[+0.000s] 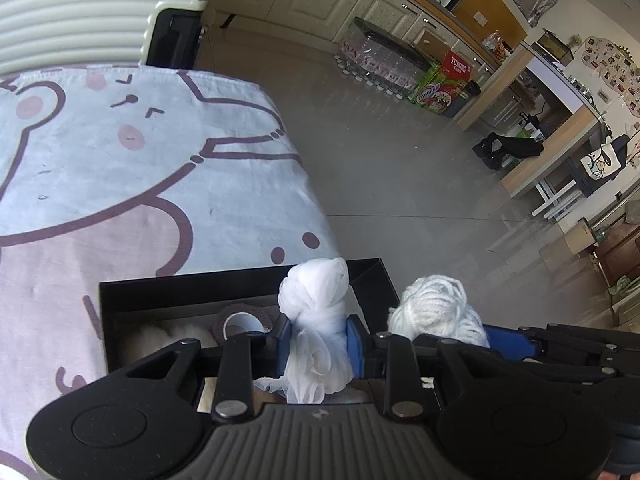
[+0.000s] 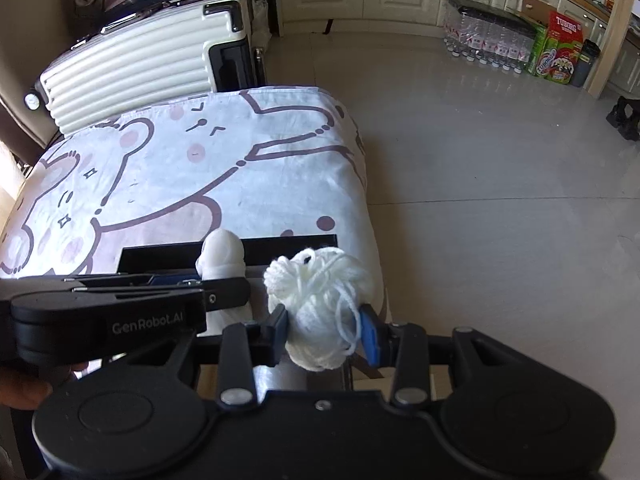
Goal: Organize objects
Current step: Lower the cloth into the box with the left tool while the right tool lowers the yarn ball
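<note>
Two bundles we carry: left gripper [image 1: 316, 344] pinches white gauze [image 1: 316, 320], right gripper [image 2: 324, 330] pinches yarn [image 2: 320, 300], both over the black box [image 1: 192, 288]; next, we judge, lower and release inside.

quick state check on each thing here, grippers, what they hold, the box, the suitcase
left gripper: shut on white gauze bundle
right gripper: shut on white yarn ball
black box: open, tape roll inside
suitcase: closed, lying on its side
</note>
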Motion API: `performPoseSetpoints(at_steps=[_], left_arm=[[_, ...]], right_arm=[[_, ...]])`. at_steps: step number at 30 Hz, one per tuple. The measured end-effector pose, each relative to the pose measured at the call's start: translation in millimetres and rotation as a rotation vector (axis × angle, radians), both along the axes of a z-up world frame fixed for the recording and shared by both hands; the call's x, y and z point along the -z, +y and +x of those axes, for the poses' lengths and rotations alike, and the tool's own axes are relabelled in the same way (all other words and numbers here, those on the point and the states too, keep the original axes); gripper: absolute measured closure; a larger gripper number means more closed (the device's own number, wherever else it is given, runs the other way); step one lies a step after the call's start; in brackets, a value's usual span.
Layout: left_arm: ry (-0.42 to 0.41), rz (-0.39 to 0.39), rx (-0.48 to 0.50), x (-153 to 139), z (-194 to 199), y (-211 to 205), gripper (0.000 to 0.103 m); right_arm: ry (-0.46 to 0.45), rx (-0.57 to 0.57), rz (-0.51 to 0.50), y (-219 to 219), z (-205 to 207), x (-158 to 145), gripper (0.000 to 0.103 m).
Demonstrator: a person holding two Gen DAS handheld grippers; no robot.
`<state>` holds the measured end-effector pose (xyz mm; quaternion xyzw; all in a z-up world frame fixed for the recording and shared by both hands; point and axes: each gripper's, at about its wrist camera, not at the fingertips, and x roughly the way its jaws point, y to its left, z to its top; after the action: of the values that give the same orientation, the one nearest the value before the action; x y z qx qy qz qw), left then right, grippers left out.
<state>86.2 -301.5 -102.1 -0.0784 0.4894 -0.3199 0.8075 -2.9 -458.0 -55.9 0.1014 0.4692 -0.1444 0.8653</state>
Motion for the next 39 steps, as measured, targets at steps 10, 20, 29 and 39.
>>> performPoseSetpoints(at_steps=[10,20,29,39], left_arm=[[0.049,0.066,0.063,28.7,8.0,-18.7,0.072],[0.051,0.117,0.111,41.8,12.6,-17.7,0.071],[0.004,0.138,0.202,38.3,5.1,-21.4,0.050],[-0.017,0.171,0.248,34.2,0.5,-20.1,0.046]], right_arm=[[-0.016,0.020,0.030,-11.8,11.3,6.9,0.065],[-0.005,-0.001,0.048,-13.5,25.7,17.9,0.065],[0.005,-0.055,0.067,-5.4,34.3,17.1,0.065],[0.072,-0.078,0.014,5.8,39.2,26.2,0.063]])
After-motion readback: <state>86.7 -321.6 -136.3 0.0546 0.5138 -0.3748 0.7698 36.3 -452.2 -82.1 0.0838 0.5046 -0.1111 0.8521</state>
